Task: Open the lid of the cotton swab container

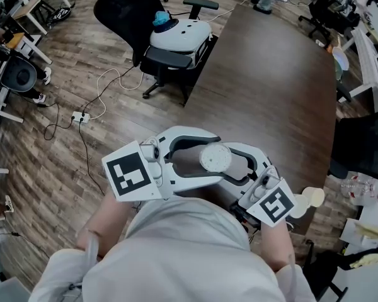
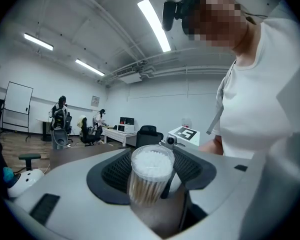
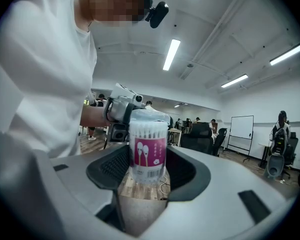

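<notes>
Cotton swab container [image 1: 215,158]: clear, pink-labelled, lid on, upright. It is grasped by both the left gripper [image 2: 151,159] and the right gripper [image 3: 148,156], in mid-air above the floor [image 1: 82,74]. The bench [image 1: 271,74] edge lies just ahead.

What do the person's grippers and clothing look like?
Both the left gripper and right gripper have smooth light-grey curved shells with dark ribbed inner pads. Each carries a white cube with black square markers. The person wears a white short-sleeved shirt.
</notes>
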{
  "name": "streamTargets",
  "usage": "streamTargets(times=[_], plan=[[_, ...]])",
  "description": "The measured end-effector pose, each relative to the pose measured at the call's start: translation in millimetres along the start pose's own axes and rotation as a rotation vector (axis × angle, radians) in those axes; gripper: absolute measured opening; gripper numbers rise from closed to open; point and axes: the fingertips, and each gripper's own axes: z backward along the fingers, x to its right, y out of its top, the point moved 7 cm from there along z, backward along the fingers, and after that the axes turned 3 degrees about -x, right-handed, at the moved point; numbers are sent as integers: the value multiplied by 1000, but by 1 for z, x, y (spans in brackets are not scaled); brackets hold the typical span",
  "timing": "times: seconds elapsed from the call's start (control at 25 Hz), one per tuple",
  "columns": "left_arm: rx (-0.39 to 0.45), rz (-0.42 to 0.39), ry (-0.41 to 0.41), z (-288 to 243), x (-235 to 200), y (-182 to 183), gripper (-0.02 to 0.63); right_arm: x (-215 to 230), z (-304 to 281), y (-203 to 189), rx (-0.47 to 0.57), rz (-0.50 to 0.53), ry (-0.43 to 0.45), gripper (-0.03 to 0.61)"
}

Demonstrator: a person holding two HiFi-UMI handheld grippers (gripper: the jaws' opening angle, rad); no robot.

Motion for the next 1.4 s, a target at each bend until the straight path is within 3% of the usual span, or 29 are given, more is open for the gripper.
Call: streamTargets(times=[0.44,0.72,1.08,1.4], plan=[[-21,-160,90,2,3,4,278,4,1,-2,-6,-24,-14,238],[-7,-207,115,7,4,12,258,7,0,0,-5,-34,-16,238],[12,-225,132,15,7,17,202,5,0,-2,-28,-52,-22,239],[57,-163,191,24,1,23,124,-1,-1,-3,-27,-69,-14,239]])
